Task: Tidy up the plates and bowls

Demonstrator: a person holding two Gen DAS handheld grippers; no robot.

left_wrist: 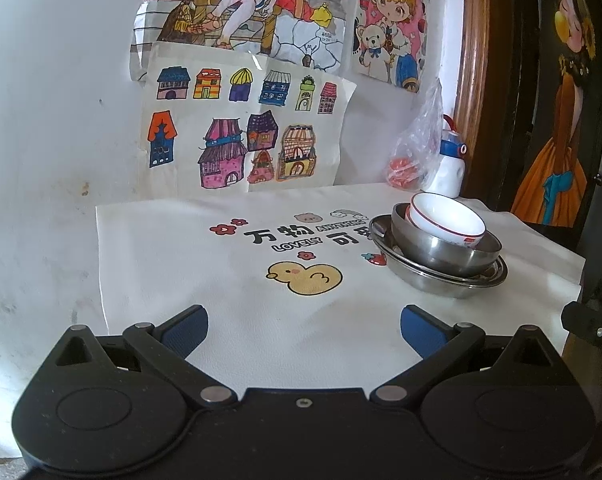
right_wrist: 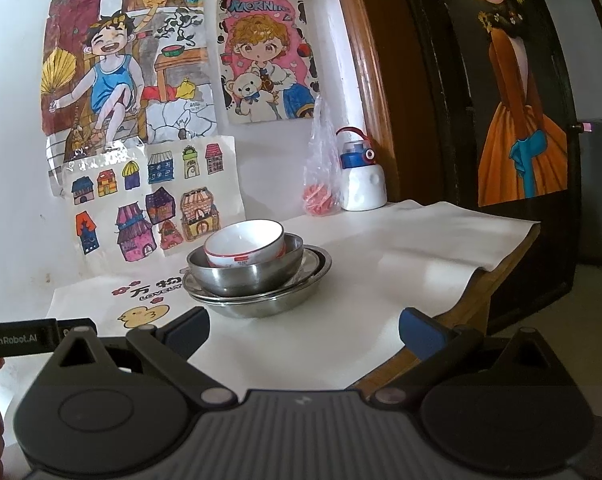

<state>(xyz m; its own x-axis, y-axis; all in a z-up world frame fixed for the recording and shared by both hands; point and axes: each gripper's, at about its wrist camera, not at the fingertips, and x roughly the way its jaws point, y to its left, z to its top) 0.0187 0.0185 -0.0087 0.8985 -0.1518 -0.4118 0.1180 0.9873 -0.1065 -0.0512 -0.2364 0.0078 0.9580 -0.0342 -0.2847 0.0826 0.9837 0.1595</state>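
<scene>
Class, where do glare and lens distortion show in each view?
Left wrist: door frame bows; glare on the steel bowl. Right wrist: door frame bows, dark corners; glare on taped drawing.

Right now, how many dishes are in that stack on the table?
3 I can see: a white bowl on top, tilted inside a steel bowl, which sits in a shallow steel plate. Another plate may hide beneath.

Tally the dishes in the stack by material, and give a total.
White ceramic bowl: 1
Steel bowl: 1
Steel plates: 2, nested at the bottom
Total: 4 dishes in one stack on the table
</scene>
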